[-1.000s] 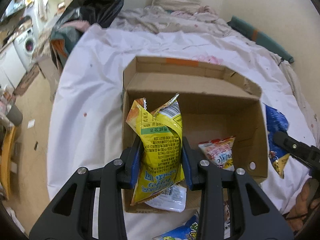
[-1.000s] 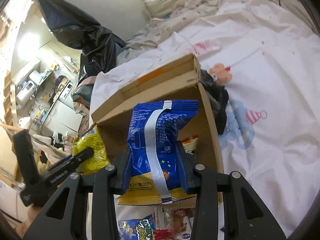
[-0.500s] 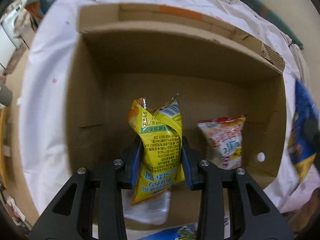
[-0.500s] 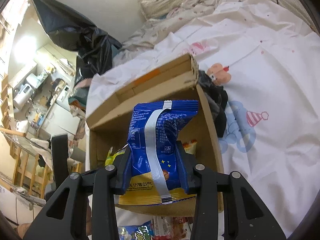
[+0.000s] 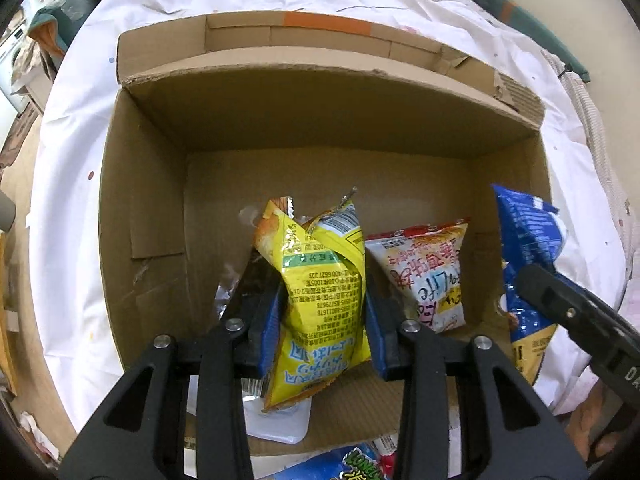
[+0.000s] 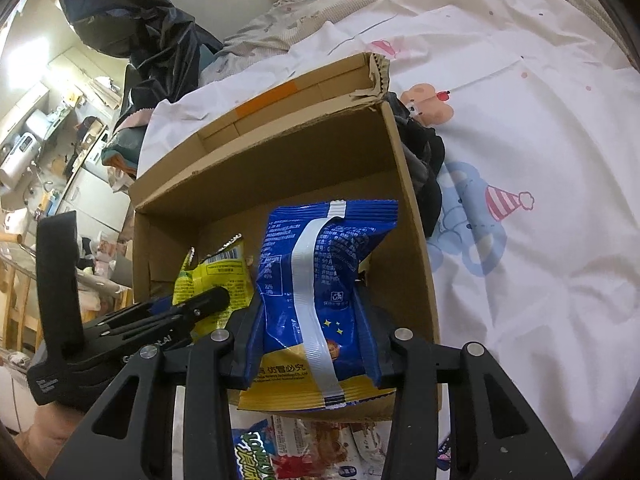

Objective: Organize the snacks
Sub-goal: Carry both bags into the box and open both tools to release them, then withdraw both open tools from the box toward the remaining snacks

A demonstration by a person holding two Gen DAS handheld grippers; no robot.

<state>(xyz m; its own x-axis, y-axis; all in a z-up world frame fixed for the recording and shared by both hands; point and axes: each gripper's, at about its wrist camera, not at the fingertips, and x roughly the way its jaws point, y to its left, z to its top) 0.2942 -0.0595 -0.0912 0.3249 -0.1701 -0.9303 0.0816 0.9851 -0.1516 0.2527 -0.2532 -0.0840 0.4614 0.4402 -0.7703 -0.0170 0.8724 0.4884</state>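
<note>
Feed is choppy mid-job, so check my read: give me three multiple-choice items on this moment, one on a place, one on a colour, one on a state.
1. Where is the red-and-white snack packet?
A. inside the cardboard box
B. on the bedsheet beside the box
C. on the floor

2. What colour is the tape strip on the box's far flap?
A. green
B. black
C. orange

3. How is the cardboard box?
A. taped shut
B. open at the top
C. crushed flat

Answers:
1. A, the packet sits within the box walls in the left wrist view.
2. C, an orange band crosses the flap.
3. B, the box floor and the snacks inside show from above.
</note>
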